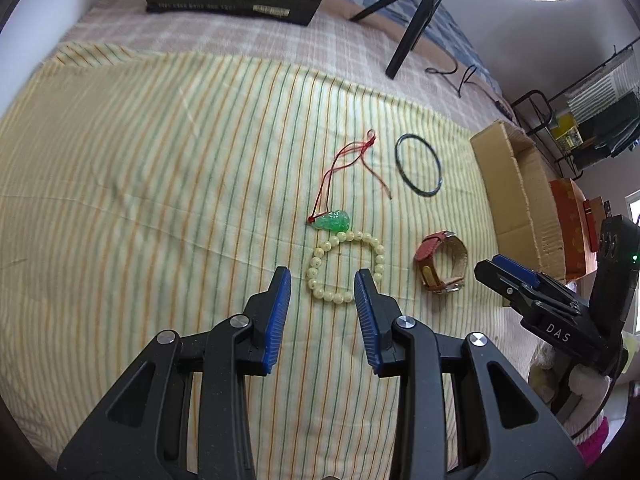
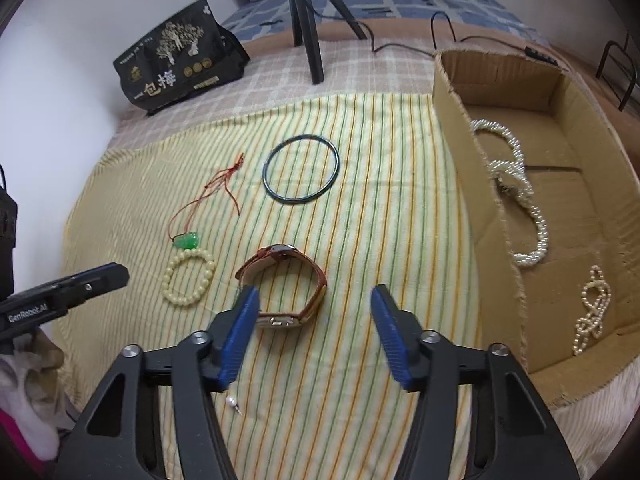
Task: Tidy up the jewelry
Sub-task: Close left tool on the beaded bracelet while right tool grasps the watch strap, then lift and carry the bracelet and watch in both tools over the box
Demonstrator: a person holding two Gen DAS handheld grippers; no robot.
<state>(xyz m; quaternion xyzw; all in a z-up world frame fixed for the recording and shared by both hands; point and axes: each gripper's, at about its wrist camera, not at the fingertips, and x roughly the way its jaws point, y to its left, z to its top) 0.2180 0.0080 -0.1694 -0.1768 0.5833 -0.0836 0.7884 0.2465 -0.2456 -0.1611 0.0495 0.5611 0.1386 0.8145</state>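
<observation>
Left gripper (image 1: 322, 280) hangs over the bead bracelet (image 1: 345, 266), jaws part-open and empty, its right tip over the loop's near-right arc, the left tip out over bare cloth (image 1: 160, 160). Right gripper (image 2: 314, 300) is wider, empty too, tipped down at the watch (image 2: 282, 286), the left tip just by the strap, nothing pinched yet.

On the cloth: the jade pendant (image 2: 187, 241) on its red cord touches the top of the bracelet, the dark bangle (image 2: 301, 169) sits well apart further back, and a tiny pearl pin (image 2: 232, 402) lies near the right gripper's left finger. The box (image 2: 460, 128) stands open to the right, pearl strands (image 2: 516, 184) already inside.

Handling, as I read it: the bracelet looks light and floppy, smooth round beads, likely to roll under the pads, so pinch across one arc of the loop, the side away from the pendant, or the cord may drag along. The watch stands on edge in a buckled loop, strap stiff enough to hold shape; grip across the strap, not the case, which looks hard and slick. The bangle is thin, rigid and flat to the cloth, probably the hardest to lift.

Room: plenty of open cloth to the left and between pieces. The box's near wall stands high beside the watch, so anything carried over must clear that rim. Tripod (image 2: 308, 32) and black bag (image 2: 176, 56) stay far back, out of the way.
</observation>
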